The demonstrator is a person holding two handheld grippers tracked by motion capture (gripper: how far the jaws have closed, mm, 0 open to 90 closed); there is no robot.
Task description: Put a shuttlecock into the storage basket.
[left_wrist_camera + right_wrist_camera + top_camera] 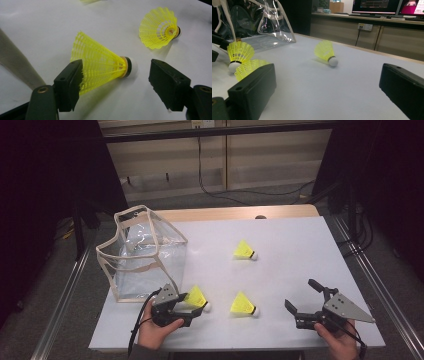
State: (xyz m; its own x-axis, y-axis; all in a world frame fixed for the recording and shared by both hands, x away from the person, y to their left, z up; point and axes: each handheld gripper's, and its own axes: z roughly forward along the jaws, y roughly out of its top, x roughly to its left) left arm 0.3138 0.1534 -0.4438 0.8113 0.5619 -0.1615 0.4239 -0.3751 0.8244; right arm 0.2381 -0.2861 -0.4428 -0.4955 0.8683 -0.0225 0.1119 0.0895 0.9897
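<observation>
Lying on its side between the parted jaws of the left gripper (115, 82), skirt against one pad, cork end clear of the other, a feather-light yellow shuttlecock (100, 62) is judged best pinched gently near its firmer cork, its mesh skirt being easily crushed.

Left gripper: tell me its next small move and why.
Probably close the jaws a little further. The left gripper straddles the nearest shuttlecock, which lies on the table; one pad sits at the skirt, while the other stands clear of the cork, so nothing is gripped yet.
</observation>
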